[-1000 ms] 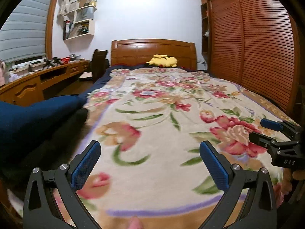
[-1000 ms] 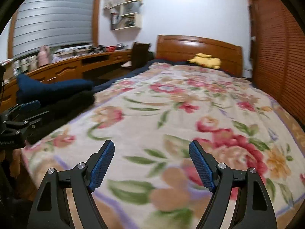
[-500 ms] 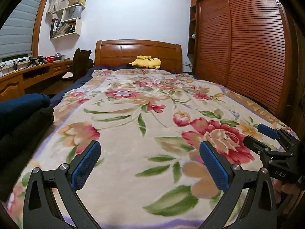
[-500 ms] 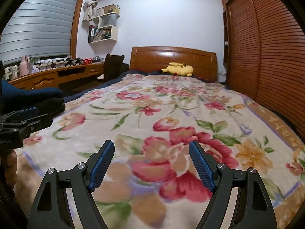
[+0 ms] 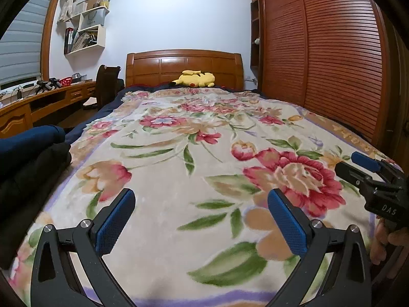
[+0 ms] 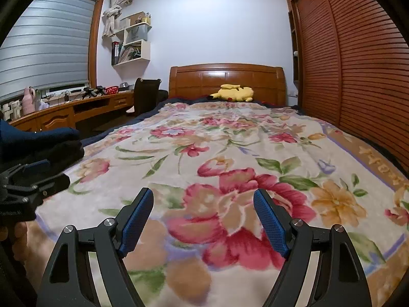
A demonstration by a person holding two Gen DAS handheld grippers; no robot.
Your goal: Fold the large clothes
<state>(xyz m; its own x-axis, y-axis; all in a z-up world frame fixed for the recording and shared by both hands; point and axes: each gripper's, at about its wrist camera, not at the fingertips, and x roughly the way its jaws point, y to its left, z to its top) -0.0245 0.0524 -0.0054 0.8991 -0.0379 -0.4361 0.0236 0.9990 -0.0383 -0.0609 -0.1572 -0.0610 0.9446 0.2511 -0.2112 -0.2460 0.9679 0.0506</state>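
Observation:
A navy garment (image 5: 28,140) lies on top of a black one (image 5: 30,168) in a pile at the bed's left edge; the right wrist view shows the same navy garment (image 6: 38,138) and black one (image 6: 61,153). A floral blanket (image 5: 179,158) covers the bed. My left gripper (image 5: 202,197) hovers open over the blanket near the foot, nothing between its blue pads. My right gripper (image 6: 203,193) is open and empty too, over a big red flower. Each gripper shows in the other's view: the right gripper (image 5: 368,168) at the right edge, the left gripper (image 6: 33,176) beside the dark pile.
A yellow plush toy (image 5: 195,78) lies by the wooden headboard (image 5: 184,64). Slatted wardrobe doors (image 5: 332,64) run along the bed's right side. A wooden desk (image 5: 38,102) and a dark chair (image 5: 106,84) stand to the left. A person's fingers (image 5: 383,240) hold the right gripper's handle.
Both views have swung from the bed's left side toward its middle, so the dark pile has slid to the left edge. Both pairs of jaws stayed as wide as before.

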